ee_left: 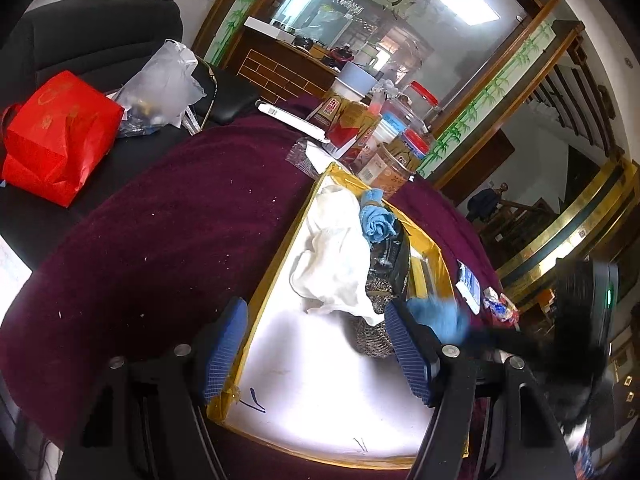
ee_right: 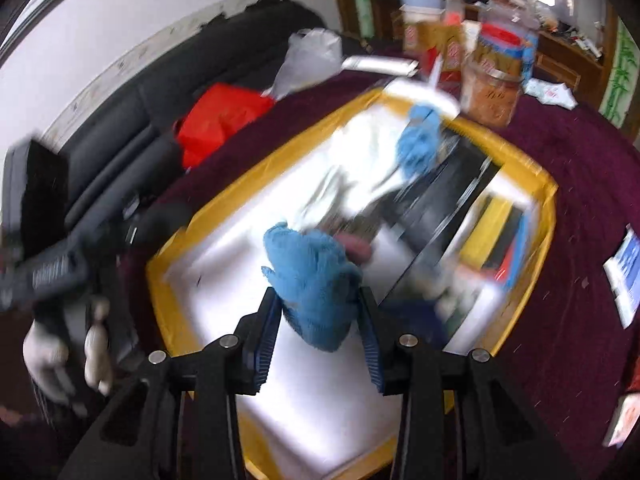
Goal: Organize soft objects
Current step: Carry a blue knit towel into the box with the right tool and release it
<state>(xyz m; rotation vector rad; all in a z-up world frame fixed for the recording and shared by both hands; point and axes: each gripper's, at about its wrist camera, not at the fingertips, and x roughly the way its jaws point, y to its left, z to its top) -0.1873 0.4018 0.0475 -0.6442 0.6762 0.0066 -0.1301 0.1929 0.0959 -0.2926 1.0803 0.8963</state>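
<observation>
A white tray with a yellow taped rim [ee_left: 320,380] lies on the maroon cloth. In it are a crumpled white cloth [ee_left: 336,248], a rolled blue cloth [ee_left: 376,220], a black packet [ee_left: 390,256] and a woven mesh piece [ee_left: 372,336]. My left gripper [ee_left: 316,350] is open over the tray's near left corner, nothing between its pads. My right gripper [ee_right: 318,332] is shut on a fluffy blue cloth [ee_right: 316,280] above the tray [ee_right: 320,400]. That cloth shows blurred at the tray's right edge [ee_left: 444,316]. The rolled blue cloth [ee_right: 420,144] lies at the far end.
Jars and boxes [ee_left: 384,136] crowd the table behind the tray. A red bag [ee_left: 56,132] and a clear plastic bag [ee_left: 164,80] sit on the black sofa to the left. Small packets [ee_left: 470,286] lie right of the tray. A gloved hand [ee_right: 48,356] holds the left gripper.
</observation>
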